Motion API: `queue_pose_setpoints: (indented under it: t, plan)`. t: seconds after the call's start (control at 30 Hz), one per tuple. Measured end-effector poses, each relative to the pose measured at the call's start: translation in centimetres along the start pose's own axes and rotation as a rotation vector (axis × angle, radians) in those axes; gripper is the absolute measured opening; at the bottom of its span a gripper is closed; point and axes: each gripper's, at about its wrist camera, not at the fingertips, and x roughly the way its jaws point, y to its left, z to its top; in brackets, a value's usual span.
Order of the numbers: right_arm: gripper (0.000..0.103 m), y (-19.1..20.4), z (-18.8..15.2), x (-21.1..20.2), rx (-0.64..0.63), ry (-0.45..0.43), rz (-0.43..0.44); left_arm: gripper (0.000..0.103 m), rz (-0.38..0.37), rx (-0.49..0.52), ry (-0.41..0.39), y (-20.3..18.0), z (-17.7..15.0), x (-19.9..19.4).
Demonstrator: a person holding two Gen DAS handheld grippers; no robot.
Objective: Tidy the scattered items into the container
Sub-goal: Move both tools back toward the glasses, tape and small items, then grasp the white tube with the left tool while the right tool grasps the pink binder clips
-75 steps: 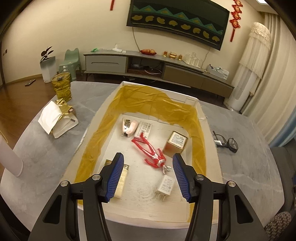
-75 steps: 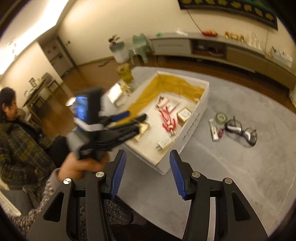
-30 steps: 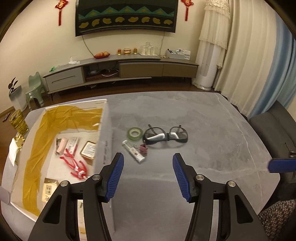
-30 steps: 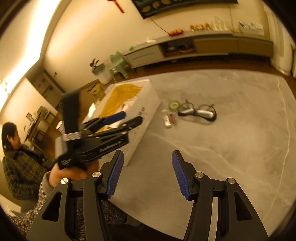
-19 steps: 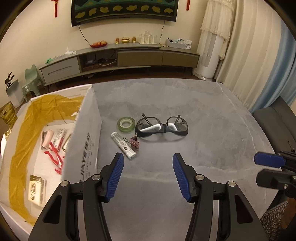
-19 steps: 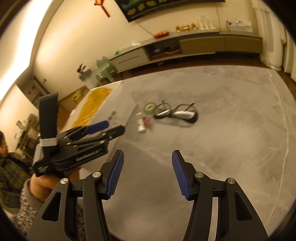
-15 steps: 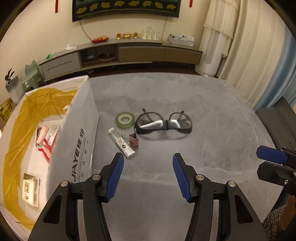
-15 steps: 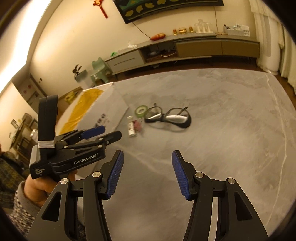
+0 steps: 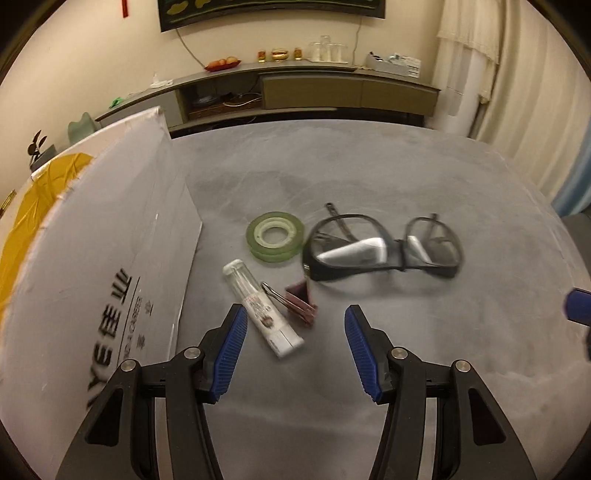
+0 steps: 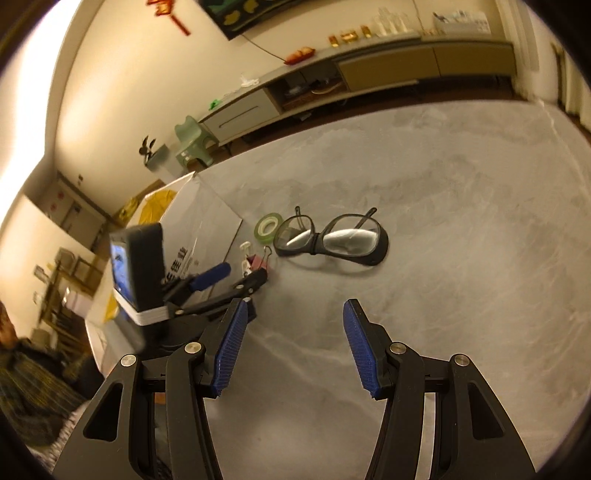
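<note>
Left gripper (image 9: 291,350) jaws apart, empty, over white plastic tube (image 9: 263,308) and pink binder clip (image 9: 297,301). Green tape roll (image 9: 275,237) at 12, black-framed glasses (image 9: 384,248) at 1, white cardboard box (image 9: 110,273) at 9. Right gripper (image 10: 291,347) also apart, empty. Four items left out.

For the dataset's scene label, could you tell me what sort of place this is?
Most likely a home living room: a long low media cabinet under a wall-mounted screen, floor-length curtains, and a grey stone-look table.
</note>
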Motion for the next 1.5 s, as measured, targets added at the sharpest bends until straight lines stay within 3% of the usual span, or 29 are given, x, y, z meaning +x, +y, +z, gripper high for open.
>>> queue_pose_setpoints:
  t: [0.23, 0.27, 0.33, 0.4, 0.6, 0.83, 0.93, 1.0, 1.07, 1.33, 1.43, 1.5]
  plan:
    - [0.058, -0.6, 0.2, 1.6, 0.0, 0.026, -0.025, 0.053, -0.066, 0.0, -0.003, 0.5, -0.2, 2.2]
    - [0.058, -0.7, 0.3, 1.8, -0.002, 0.029, -0.032, 0.047, -0.1, 0.024, -0.004, 0.2, -0.4, 1.9]
    - [0.058, -0.9, 0.3, 2.2, -0.005, 0.035, -0.044, 0.045, -0.204, 0.088, 0.003, -1.0, -1.4, 0.9]
    - [0.058, -0.9, 0.2, 2.8, -0.008, 0.05, -0.05, 0.045, -0.249, 0.144, 0.001, -1.9, -2.7, -0.2]
    - [0.058, -0.5, -0.3, 5.4, -0.041, 0.092, -0.086, 0.045, -0.267, 0.099, -0.007, -0.9, -4.3, -1.8]
    - [0.057, 0.5, 0.1, 8.4, -0.111, 0.062, -0.194, 0.045, -0.271, 0.069, -0.024, -0.3, -3.6, -1.5]
    - [0.051, 1.1, 0.2, 9.9, -0.165, 0.058, -0.241, 0.039, -0.235, 0.071, -0.015, -0.2, -3.3, -1.1]
    - [0.039, 1.3, 0.2, 10.6, -0.188, 0.056, -0.258, 0.035, -0.237, 0.065, -0.013, 0.2, -3.3, -1.2]
    - [0.015, 1.2, 0.1, 11.2, -0.198, 0.068, -0.259, 0.033, -0.244, 0.054, -0.011, 0.6, -3.4, -1.2]
    - [0.012, 0.0, 0.0, 10.3, -0.124, 0.07, -0.218, 0.033, -0.271, 0.063, -0.03, 0.6, -3.2, -0.5]
    - [0.011, -0.2, -0.2, 9.7, -0.1, 0.072, -0.196, 0.02, -0.287, 0.069, -0.022, 0.3, -2.5, -0.1]
    - [0.011, -0.1, -0.3, 9.4, -0.096, 0.07, -0.193, 0.02, -0.297, 0.059, -0.015, 0.5, -2.4, 0.0]
